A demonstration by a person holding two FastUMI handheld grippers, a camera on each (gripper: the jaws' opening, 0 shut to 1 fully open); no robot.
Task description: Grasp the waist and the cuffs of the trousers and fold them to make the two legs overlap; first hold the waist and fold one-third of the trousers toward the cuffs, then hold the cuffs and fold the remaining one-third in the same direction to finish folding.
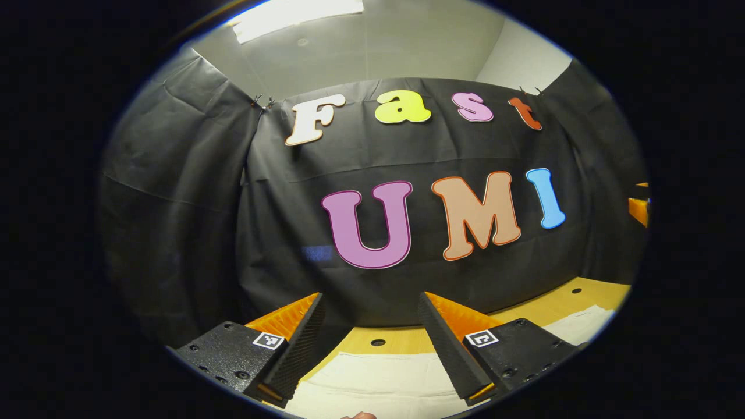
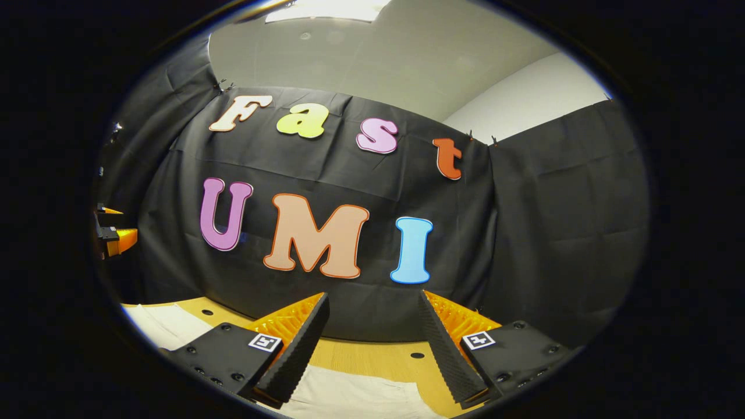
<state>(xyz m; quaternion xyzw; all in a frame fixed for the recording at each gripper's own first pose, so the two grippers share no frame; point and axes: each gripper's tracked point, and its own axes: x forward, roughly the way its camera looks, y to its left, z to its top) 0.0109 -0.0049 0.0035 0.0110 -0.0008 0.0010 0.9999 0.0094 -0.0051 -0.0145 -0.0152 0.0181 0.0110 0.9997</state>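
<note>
Pale cream trousers (image 1: 378,381) lie flat on the wooden table (image 1: 401,339), below and between the fingers of my left gripper (image 1: 369,308). That gripper is open and held above the cloth, holding nothing. In the right gripper view the same trousers (image 2: 349,396) show as a light patch under my right gripper (image 2: 372,305), with another part of them (image 2: 166,323) at the lower left. The right gripper is open too, raised over the table (image 2: 384,355), empty. Both point toward the black back wall.
The table has small round holes (image 1: 378,342) in its top. A further pale piece of cloth (image 1: 585,326) lies at the right in the left gripper view. The other gripper shows at each view's edge (image 1: 639,208) (image 2: 113,235). A fingertip (image 1: 358,415) peeks in at the bottom.
</note>
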